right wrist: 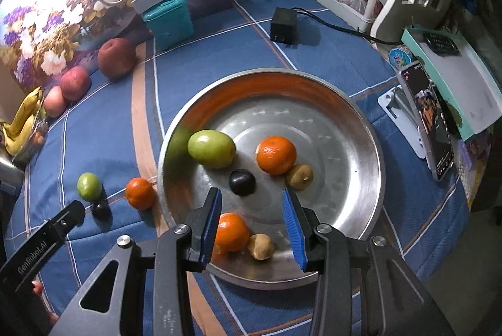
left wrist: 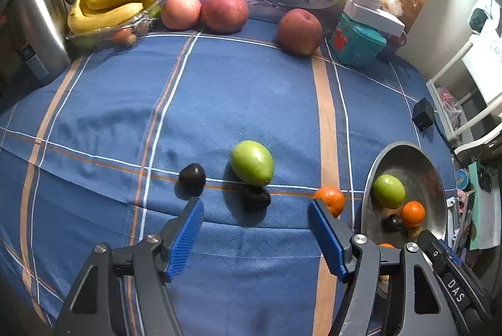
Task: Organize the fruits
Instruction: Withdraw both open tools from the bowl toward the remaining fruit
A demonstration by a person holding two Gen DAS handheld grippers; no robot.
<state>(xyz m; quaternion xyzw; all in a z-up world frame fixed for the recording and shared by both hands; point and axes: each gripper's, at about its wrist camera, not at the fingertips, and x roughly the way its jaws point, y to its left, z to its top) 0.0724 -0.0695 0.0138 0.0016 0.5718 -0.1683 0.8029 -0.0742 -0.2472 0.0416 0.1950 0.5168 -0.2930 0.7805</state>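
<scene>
On the blue checked cloth lie a green fruit, two small dark fruits and an orange. My left gripper hovers over them, open, with nothing between its fingers. The metal bowl holds a green fruit, two oranges, a dark fruit and two brown kiwis. Above the bowl's near side my right gripper stands open; its blue pads press on nothing.
Three red apples and a banana bunch sit along the back by a steel kettle. A teal box, a black adapter and a propped phone stand near the bowl.
</scene>
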